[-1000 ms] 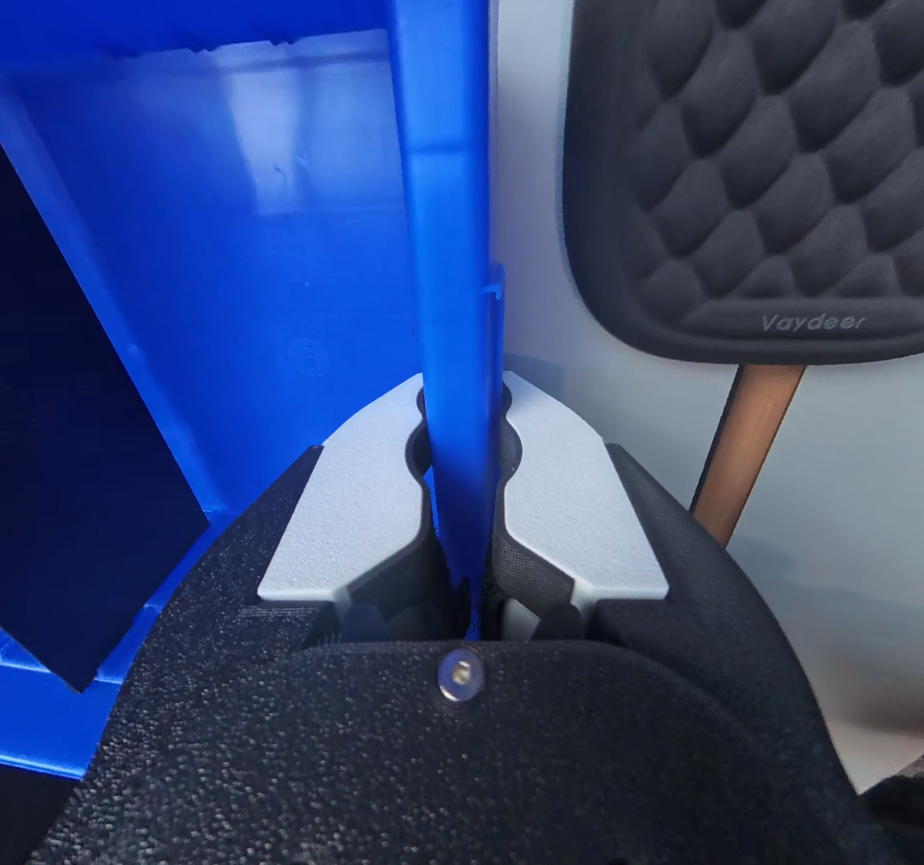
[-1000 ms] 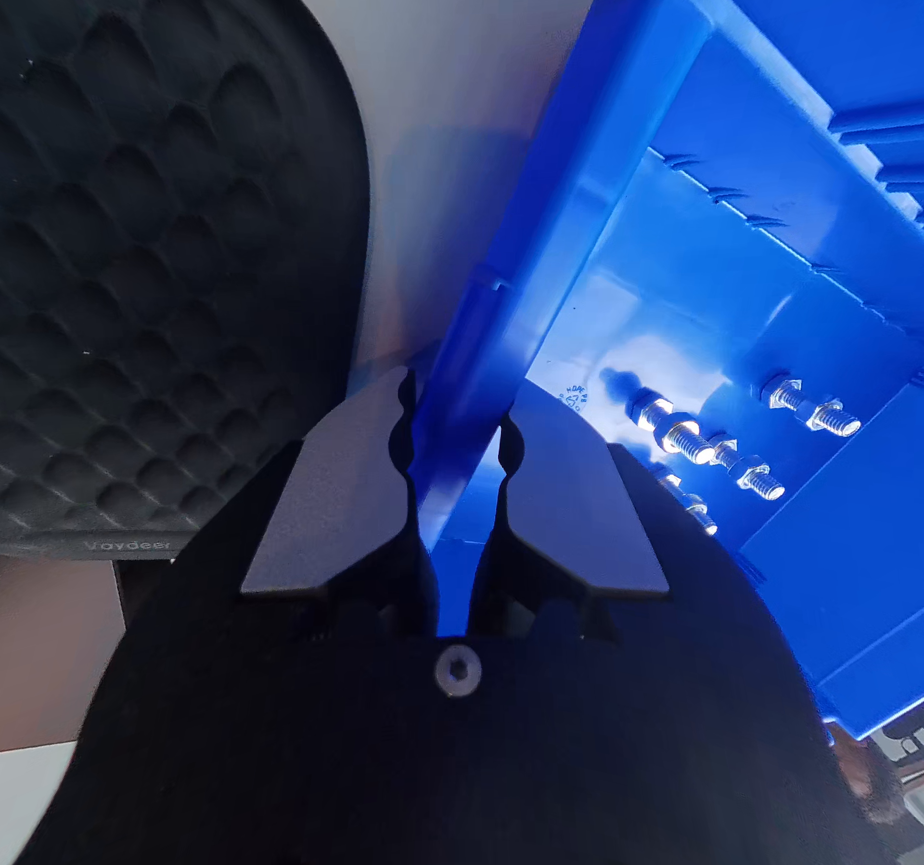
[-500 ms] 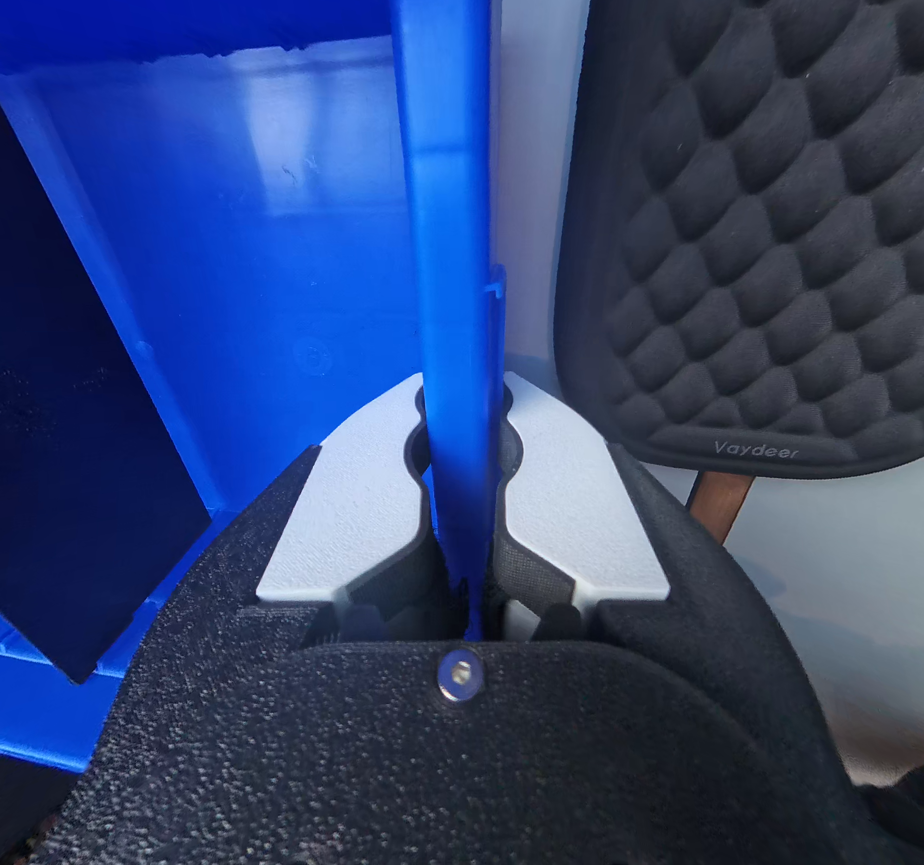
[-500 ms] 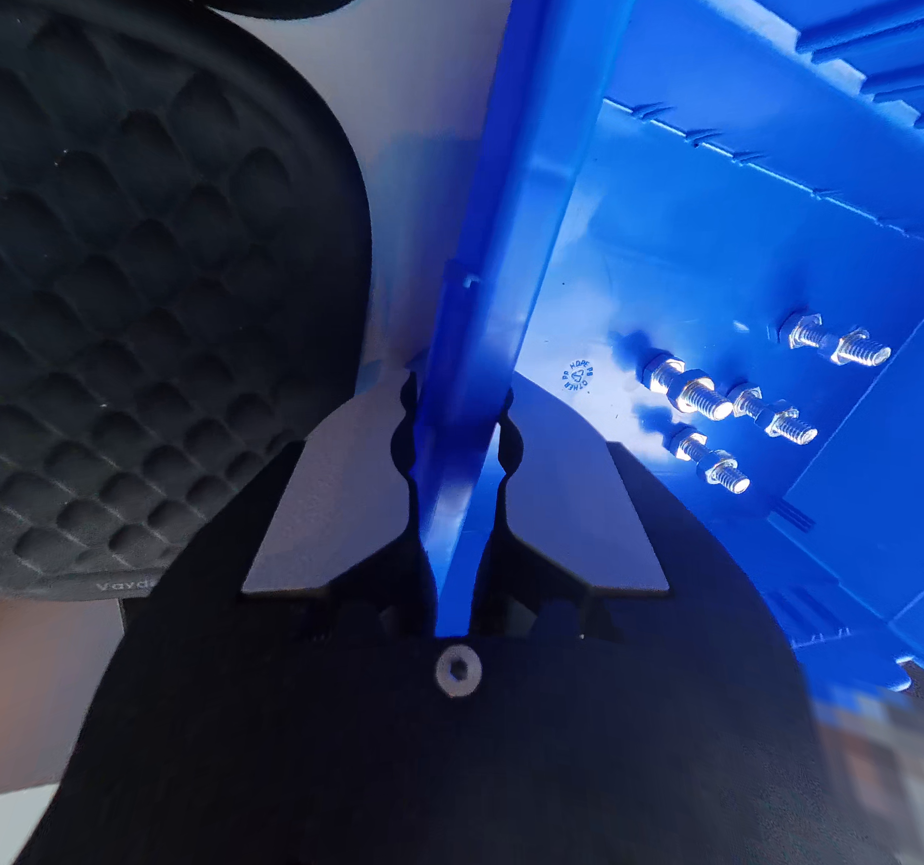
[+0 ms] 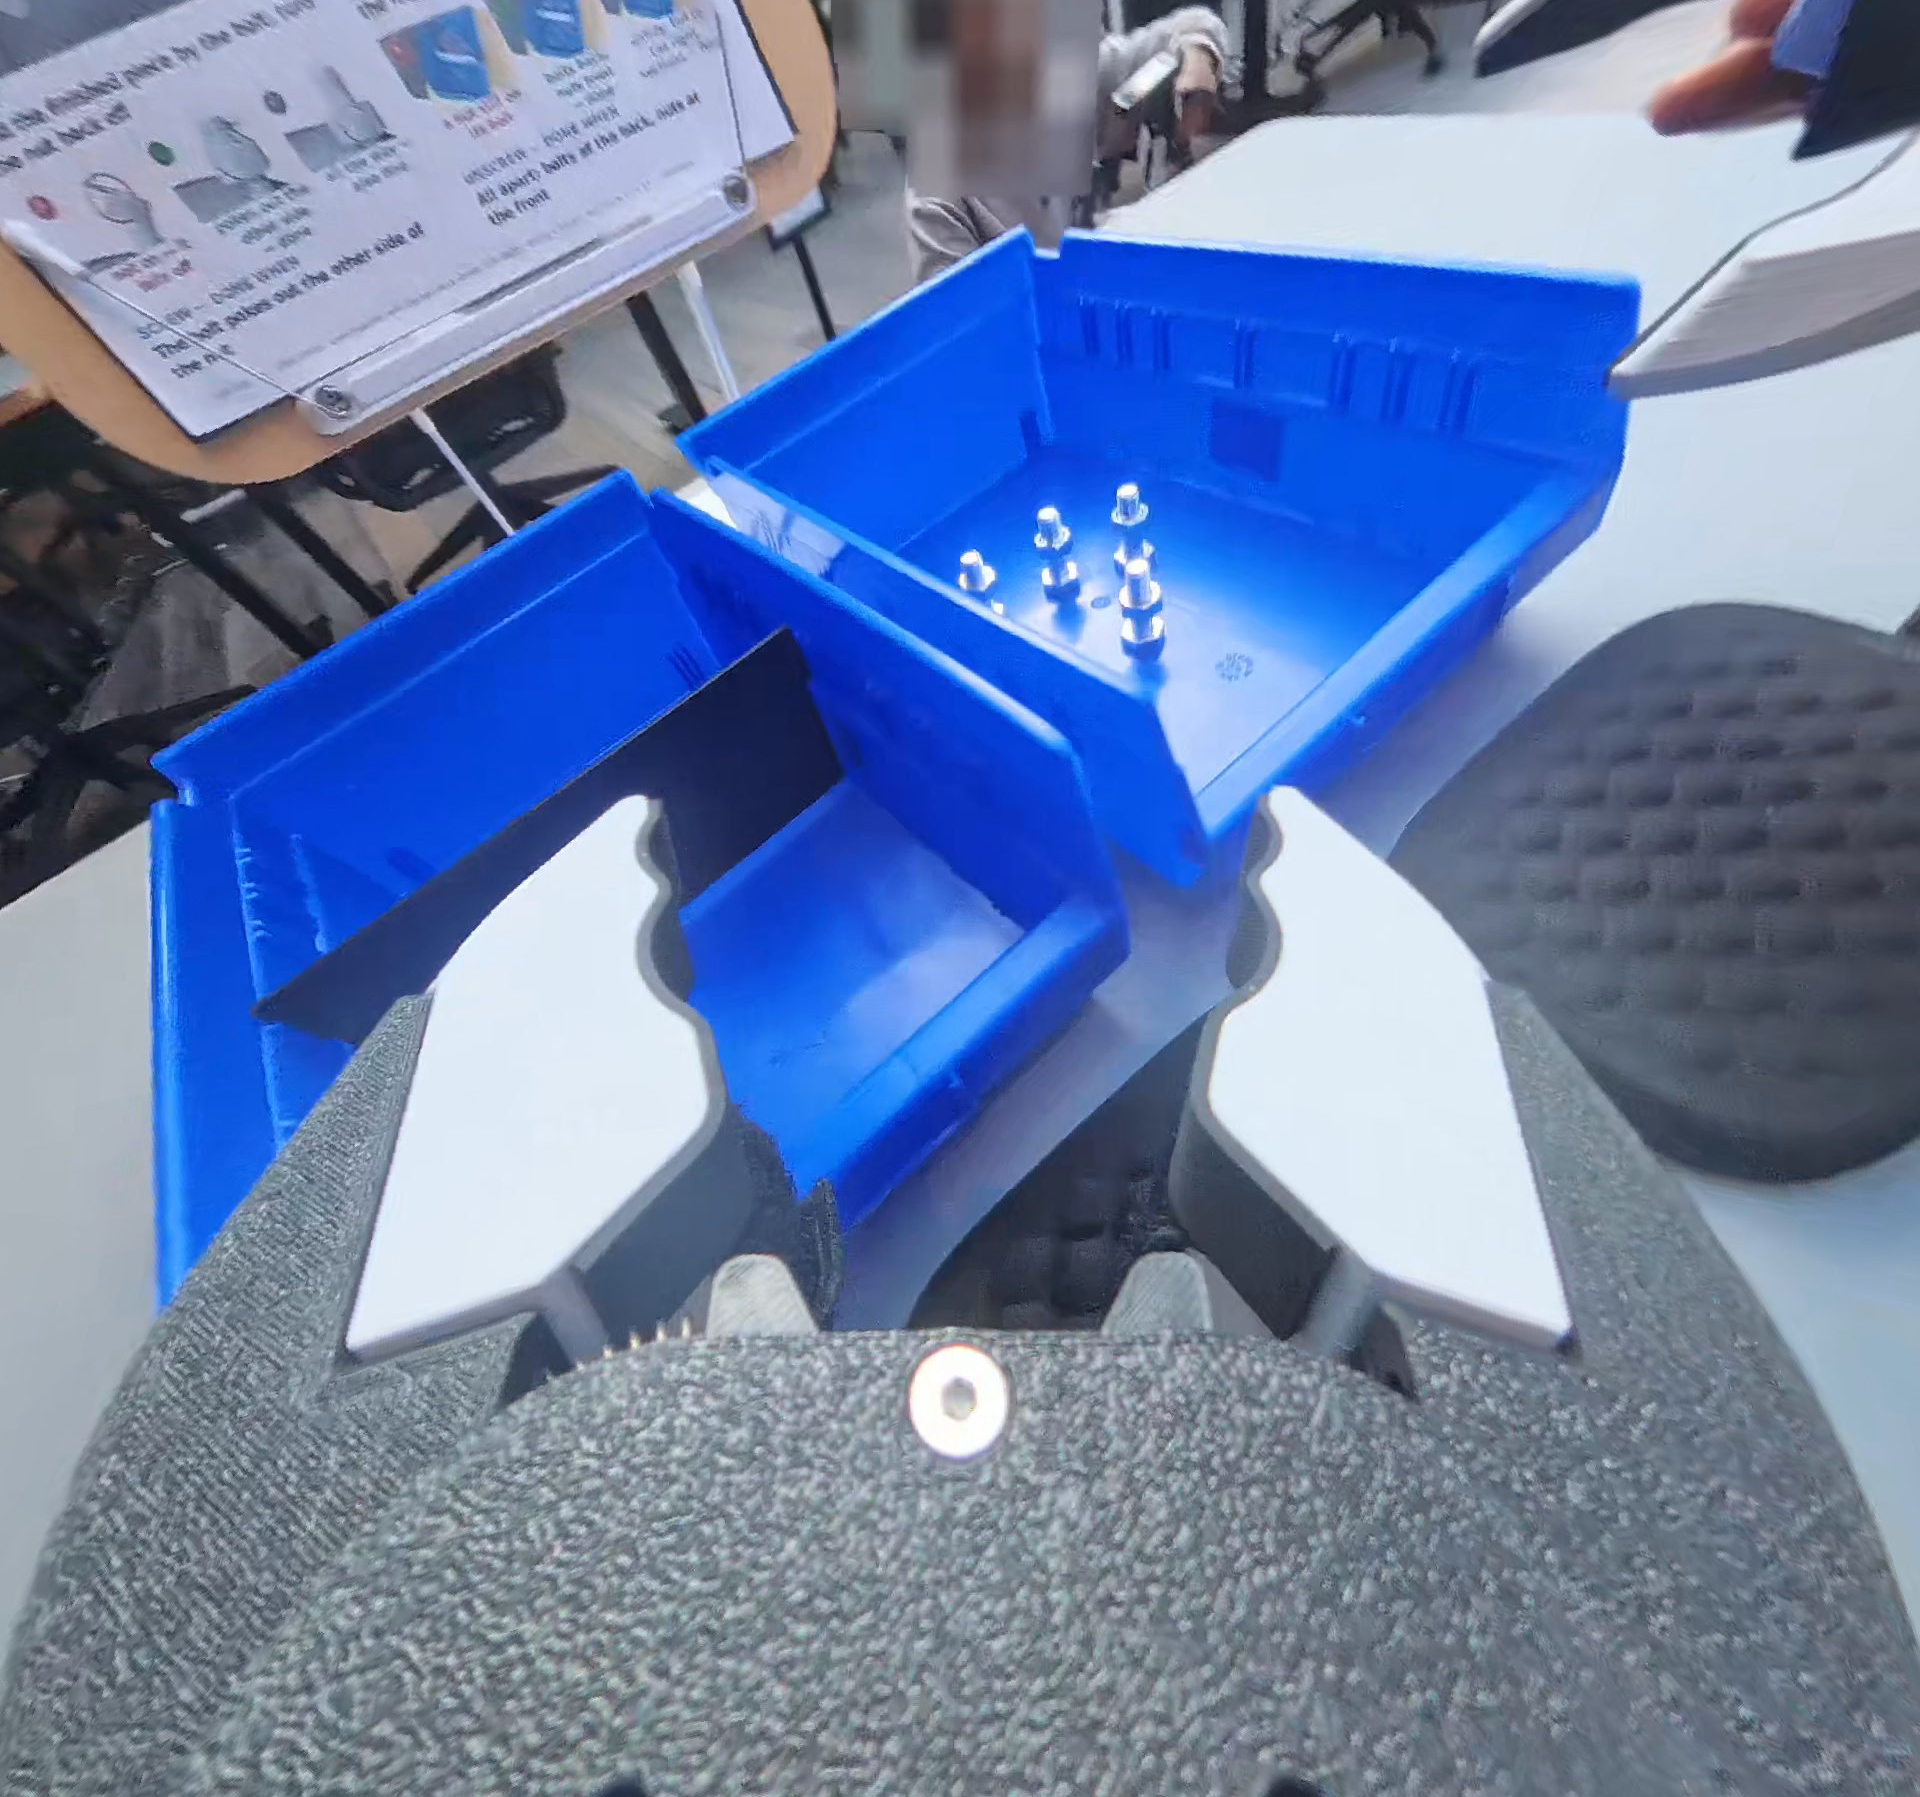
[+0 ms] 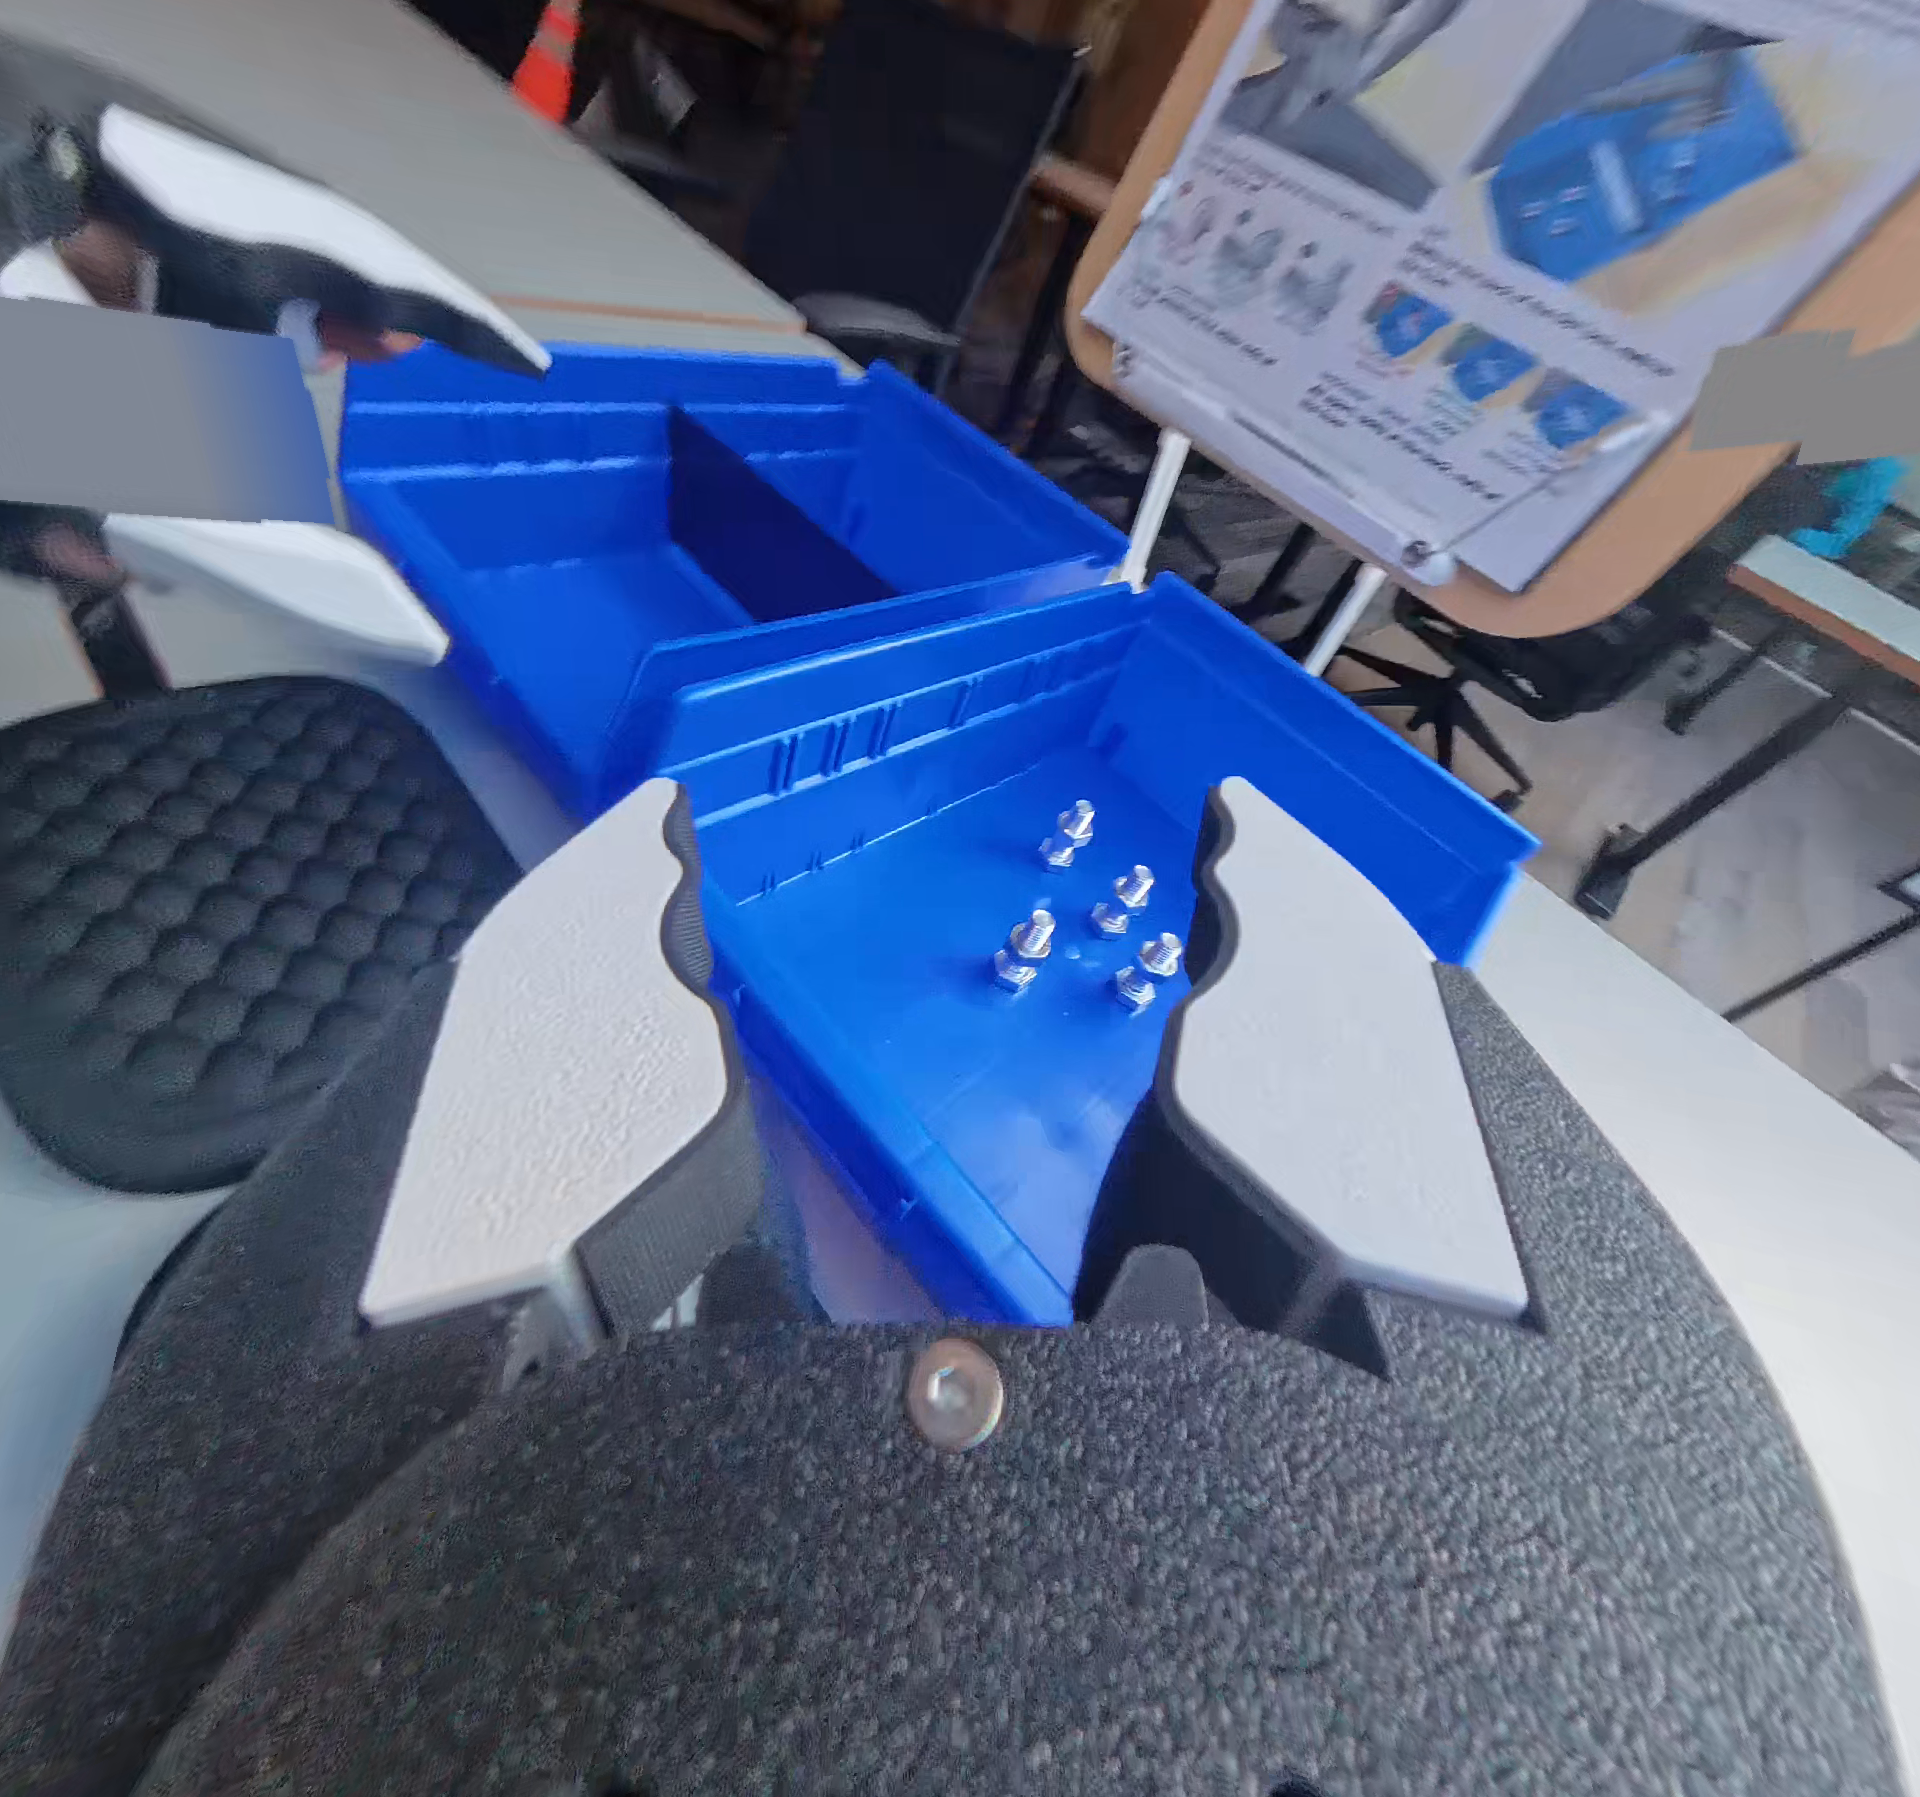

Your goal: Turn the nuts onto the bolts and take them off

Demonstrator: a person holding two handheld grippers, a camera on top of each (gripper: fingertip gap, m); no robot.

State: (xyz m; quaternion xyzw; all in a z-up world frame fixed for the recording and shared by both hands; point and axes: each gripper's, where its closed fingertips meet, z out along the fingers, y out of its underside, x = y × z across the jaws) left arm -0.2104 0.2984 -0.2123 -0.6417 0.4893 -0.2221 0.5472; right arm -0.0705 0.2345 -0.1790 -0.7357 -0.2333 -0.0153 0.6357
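Observation:
Several steel bolts (image 5: 1081, 563) stand upright with nuts on them on the floor of a blue bin (image 5: 1351, 376). They also show in the right wrist view (image 6: 1091, 916), in the same bin (image 6: 1320, 760). A second blue bin (image 5: 436, 708) with a black divider (image 5: 582, 843) stands beside it and also shows in the right wrist view (image 6: 582, 521). My left gripper (image 5: 956, 802) is open and empty above the near corner of the divider bin. My right gripper (image 6: 945, 791) is open and empty above the near wall of the bolt bin. Each gripper shows open in the other's view (image 5: 1621, 189) (image 6: 488, 500).
Both bins stand on a white table (image 5: 1766, 521). A black quilted cushion (image 5: 1662, 864) lies on the table next to the bins, and shows in the right wrist view (image 6: 208, 916). An instruction board on an easel (image 5: 364, 137) stands behind the table. Chairs and an orange cone (image 6: 556, 43) are farther back.
Both grippers were shut on blue bin walls, seen close up. Now both are open, let go and drawn back, with the bins standing on the table.

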